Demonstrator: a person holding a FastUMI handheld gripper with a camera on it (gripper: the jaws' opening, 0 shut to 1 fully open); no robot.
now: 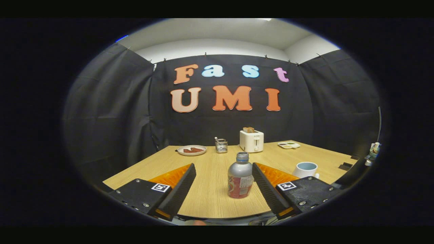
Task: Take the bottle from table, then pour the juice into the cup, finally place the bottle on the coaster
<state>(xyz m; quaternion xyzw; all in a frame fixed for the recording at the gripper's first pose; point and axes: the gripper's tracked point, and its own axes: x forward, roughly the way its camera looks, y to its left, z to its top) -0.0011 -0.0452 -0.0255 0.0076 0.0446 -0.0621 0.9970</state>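
Black cloth [112, 112] is hanging around the booth on the left, far and right sides, clipped along its top edge. Above it a white wall [210, 47] and pale ceiling [217, 28] are catching soft light. A light wooden surface [210, 189] is stretching from near to the far cloth, its grain running lengthwise.

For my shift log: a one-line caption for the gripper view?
Open gripper straddles the upright bottle near its right finger; cup beyond on the table.
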